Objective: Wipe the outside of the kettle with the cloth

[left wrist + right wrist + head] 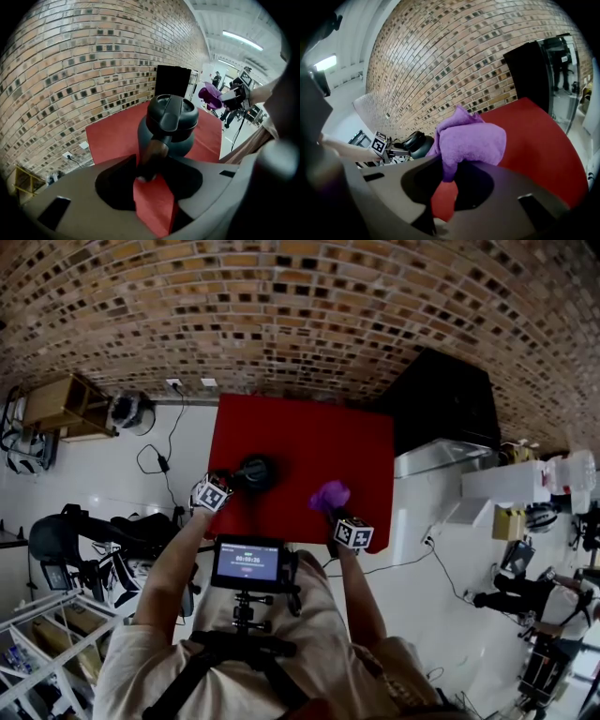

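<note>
Jaws of the left gripper (149, 174) are closed on the brown wooden handle (154, 152) of the dark round kettle (168, 123), which stands at the near left of the red worktop (314, 432). To its right, the right gripper (446, 174) is held above the worktop, jaws clamped on a crumpled purple cloth (471, 140).

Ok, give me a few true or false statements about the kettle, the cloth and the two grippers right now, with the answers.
The right gripper holds a purple cloth. True.
The kettle stands on a blue table. False: the table is red.
The cloth is pressed against the kettle. False: it is held in the air, apart from the kettle.
Between the jaws of the left gripper sits the kettle's handle. True.
</note>
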Demonstrator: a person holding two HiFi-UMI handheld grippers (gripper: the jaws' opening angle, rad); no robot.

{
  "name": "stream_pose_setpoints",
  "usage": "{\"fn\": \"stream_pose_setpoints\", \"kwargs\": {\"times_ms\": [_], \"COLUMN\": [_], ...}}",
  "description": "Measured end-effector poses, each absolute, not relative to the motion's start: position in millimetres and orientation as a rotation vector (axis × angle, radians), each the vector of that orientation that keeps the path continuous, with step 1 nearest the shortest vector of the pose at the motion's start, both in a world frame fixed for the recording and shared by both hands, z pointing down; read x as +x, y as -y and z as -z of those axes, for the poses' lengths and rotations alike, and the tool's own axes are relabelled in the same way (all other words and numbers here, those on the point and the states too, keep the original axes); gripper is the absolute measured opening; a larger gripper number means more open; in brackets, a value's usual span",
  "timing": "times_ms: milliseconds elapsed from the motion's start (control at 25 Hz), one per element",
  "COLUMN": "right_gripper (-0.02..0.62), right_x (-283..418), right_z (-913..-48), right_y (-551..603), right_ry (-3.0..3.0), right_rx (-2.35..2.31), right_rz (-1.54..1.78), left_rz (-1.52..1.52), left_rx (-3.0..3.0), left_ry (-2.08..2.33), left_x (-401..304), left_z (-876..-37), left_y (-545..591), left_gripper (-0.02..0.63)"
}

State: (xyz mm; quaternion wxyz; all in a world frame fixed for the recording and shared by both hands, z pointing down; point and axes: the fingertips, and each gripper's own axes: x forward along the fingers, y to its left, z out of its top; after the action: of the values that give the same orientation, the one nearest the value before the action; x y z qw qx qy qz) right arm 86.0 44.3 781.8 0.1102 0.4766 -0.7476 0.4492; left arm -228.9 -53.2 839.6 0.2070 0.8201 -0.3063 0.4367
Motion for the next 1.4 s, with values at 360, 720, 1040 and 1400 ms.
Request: {"fn": "stream_pose_setpoints", "kwargs": {"times_ms": [360, 720, 1040, 1400], "right_gripper": [0.072, 0.072, 0.072, 0.072], "right_x": [82, 86, 99, 117], "right_z": [-788, -796, -806, -814], "right_y": [-59, -73, -81, -84], "right_ry": [2.184, 2.162, 2.134, 2.097], "right_rx": [1.419, 1.462, 1.514, 1.571], "right_rz": [-1.367, -1.415, -1.472, -1.578], "left_rz": [-1.359, -1.271, -0.643, -0.284], "left_rx": [2.318, 2.276, 2.057, 1.745], "left_ry": [0.71, 0.581, 0.644, 0.658], "left_x": [-222, -198, -172, -132], "left_z": [-841, -827, -795, -800], "left_y": [39, 21, 51, 48], "left_gripper": [0.14, 0.123, 0.123, 0.124]}}
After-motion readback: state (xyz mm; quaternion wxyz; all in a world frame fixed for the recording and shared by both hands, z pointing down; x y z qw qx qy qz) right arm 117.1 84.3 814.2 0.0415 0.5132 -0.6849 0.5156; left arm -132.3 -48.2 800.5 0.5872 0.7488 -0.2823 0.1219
